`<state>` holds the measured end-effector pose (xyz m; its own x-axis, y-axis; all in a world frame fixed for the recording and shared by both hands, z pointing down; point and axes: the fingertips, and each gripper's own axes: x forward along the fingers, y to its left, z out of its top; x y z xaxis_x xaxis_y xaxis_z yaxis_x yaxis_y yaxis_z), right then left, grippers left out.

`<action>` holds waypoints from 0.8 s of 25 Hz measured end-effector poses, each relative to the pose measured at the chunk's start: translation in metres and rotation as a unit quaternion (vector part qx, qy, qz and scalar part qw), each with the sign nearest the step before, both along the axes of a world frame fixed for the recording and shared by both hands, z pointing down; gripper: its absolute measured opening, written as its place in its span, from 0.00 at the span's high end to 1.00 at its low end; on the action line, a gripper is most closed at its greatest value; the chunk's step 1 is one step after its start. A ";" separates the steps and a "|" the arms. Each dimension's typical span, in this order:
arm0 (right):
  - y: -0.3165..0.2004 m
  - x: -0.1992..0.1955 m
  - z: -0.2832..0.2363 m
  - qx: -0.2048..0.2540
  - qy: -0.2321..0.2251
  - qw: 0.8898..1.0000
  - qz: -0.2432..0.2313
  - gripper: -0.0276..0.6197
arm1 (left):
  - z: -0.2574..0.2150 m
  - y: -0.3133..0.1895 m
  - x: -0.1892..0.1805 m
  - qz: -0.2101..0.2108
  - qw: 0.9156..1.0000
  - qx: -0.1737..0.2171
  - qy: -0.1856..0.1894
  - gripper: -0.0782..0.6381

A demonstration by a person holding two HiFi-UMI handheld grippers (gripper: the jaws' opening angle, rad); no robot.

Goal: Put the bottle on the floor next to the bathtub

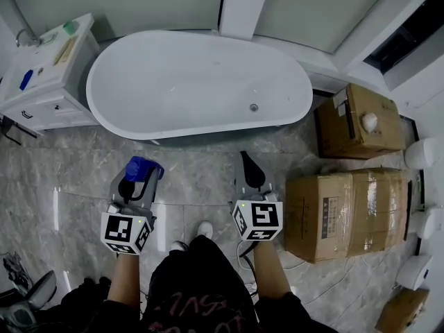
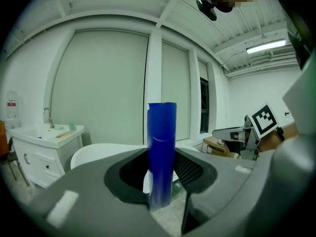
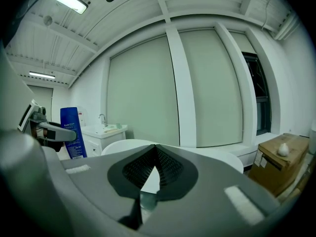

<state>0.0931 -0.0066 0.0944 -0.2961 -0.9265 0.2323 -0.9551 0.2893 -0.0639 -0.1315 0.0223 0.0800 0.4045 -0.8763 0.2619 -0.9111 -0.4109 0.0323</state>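
A tall blue bottle [image 2: 162, 152] stands upright between the jaws of my left gripper [image 1: 141, 174], which is shut on it. From the head view the bottle [image 1: 142, 167] hangs above the marble floor, a little in front of the white bathtub [image 1: 198, 82]. In the right gripper view the same bottle [image 3: 72, 132] shows at the left, held in the other gripper. My right gripper [image 1: 251, 174] is shut with nothing in it, its tips touching, beside the left one and just short of the tub [image 3: 128, 147].
A white vanity cabinet with a sink [image 1: 43, 68] stands left of the tub. Cardboard boxes [image 1: 347, 210] and another box [image 1: 361, 120] are stacked at the right. The person's feet [image 1: 194, 234] stand on the grey marble floor [image 1: 76, 172] below the grippers.
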 end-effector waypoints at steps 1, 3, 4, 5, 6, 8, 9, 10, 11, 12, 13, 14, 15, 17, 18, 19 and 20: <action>-0.002 -0.001 0.003 0.000 0.000 1.000 0.000 0.92 | 0.005 -0.002 -0.001 -0.001 1.000 -0.002 0.000 0.66; -0.007 -0.001 0.008 0.000 0.000 1.000 -0.002 0.92 | 0.014 -0.007 -0.001 -0.003 1.000 -0.006 0.000 0.66; -0.009 0.000 0.010 0.000 0.000 1.000 -0.004 0.92 | 0.017 -0.010 0.000 -0.005 1.000 -0.008 -0.001 0.66; -0.009 0.002 0.012 -0.002 0.000 1.000 -0.006 0.92 | 0.020 -0.011 0.002 -0.007 1.000 -0.010 -0.001 0.66; -0.009 0.005 0.015 -0.004 -0.002 1.000 -0.008 0.92 | 0.023 -0.011 0.005 -0.008 1.000 -0.012 -0.002 0.66; -0.008 0.010 0.019 -0.009 -0.006 1.000 -0.009 0.92 | 0.025 -0.010 0.010 -0.008 1.000 -0.016 -0.002 0.66; -0.008 0.012 0.020 -0.010 -0.007 1.000 -0.009 0.92 | 0.026 -0.010 0.013 -0.008 1.000 -0.016 -0.003 0.66; -0.008 0.013 0.020 -0.010 -0.007 1.000 -0.009 0.92 | 0.027 -0.010 0.015 -0.007 1.000 -0.017 -0.003 0.66; -0.008 0.014 0.021 -0.010 -0.008 1.000 -0.010 0.92 | 0.028 -0.010 0.018 -0.006 1.000 -0.018 -0.003 0.66; -0.008 0.014 0.021 -0.009 -0.009 1.000 -0.011 0.92 | 0.029 -0.011 0.020 -0.005 1.000 -0.019 -0.004 0.66; -0.008 0.015 0.022 -0.010 -0.010 1.000 -0.012 0.92 | 0.031 -0.011 0.023 -0.003 1.000 -0.019 -0.005 0.66; -0.008 0.017 0.023 -0.010 -0.010 1.000 -0.012 0.92 | 0.032 -0.012 0.026 -0.001 1.000 -0.020 -0.005 0.66; -0.009 0.020 0.025 -0.011 -0.010 1.000 -0.011 0.92 | 0.034 -0.013 0.029 0.002 1.000 -0.020 -0.005 0.66; -0.012 0.025 0.028 -0.013 -0.009 1.000 -0.008 0.92 | 0.038 -0.016 0.034 0.004 1.000 -0.021 -0.003 0.66; -0.013 0.028 0.030 -0.013 -0.009 1.000 -0.007 0.92 | 0.040 -0.018 0.036 0.003 1.000 -0.023 -0.003 0.66; -0.014 0.029 0.032 -0.014 -0.009 1.000 -0.007 0.92 | 0.043 -0.019 0.037 0.002 1.000 -0.024 -0.002 0.66; -0.015 0.031 0.035 -0.015 -0.008 1.000 -0.006 0.92 | 0.047 -0.020 0.038 0.000 1.000 -0.026 -0.001 0.66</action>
<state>0.1239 -0.0212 0.1294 -0.3119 -0.9154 0.2545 -0.9501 0.2992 -0.0882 -0.0938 0.0018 0.1265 0.4041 -0.8613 0.3078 -0.9111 -0.4090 0.0517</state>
